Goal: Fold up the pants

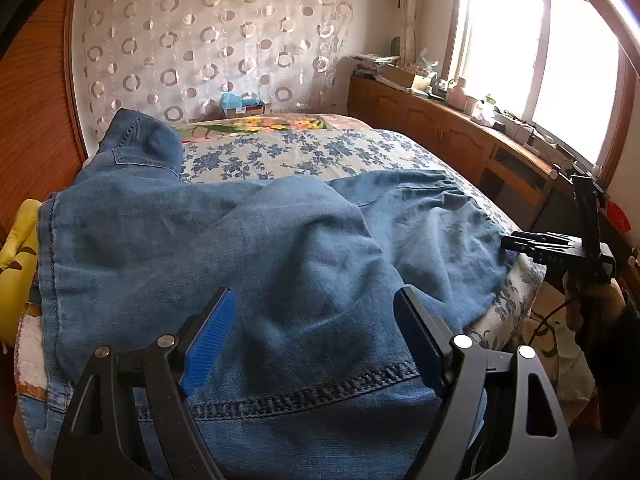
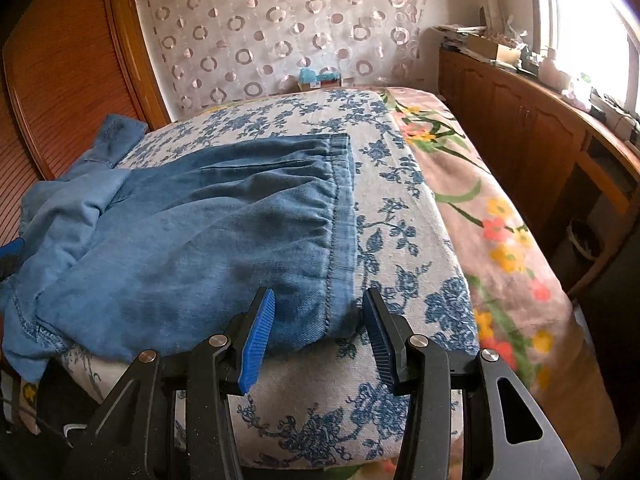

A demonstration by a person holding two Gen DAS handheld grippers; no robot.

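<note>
Between the two spread fingers of the left gripper [image 1: 314, 330] lies the blue denim of the pants [image 1: 248, 248], rumpled into soft folds on the bed [image 1: 320, 148]. Its jaws stand wide apart and the blue ribbed pads [image 1: 212, 344] press on nothing; the cloth only passes under and between them, and a stitched hem runs across just below the fingertips. Ahead of this gripper the pants spread over the flowered bedcover, with one part raised up at the far left, next to the wooden wardrobe [image 1: 36, 120]. To its right, at the edge of the bed, the right gripper [image 1: 516, 242] comes in from the side, with a hand [image 1: 592, 304] on its grip.

From the right gripper [image 2: 320, 312] the gathered waistband [image 2: 340, 208] of the pants runs away in front, and the near corner of the cloth lies between its fingers. These jaws are about half open. The left pad seems to lie at the fabric, but the right pad stands clear of it, over the bedcover, so I see no real grip. To the right of this gripper the bed shows a pink blanket [image 2: 500, 208] with flowers, and beyond it a low wooden cabinet [image 2: 520, 120] under the window.
</note>
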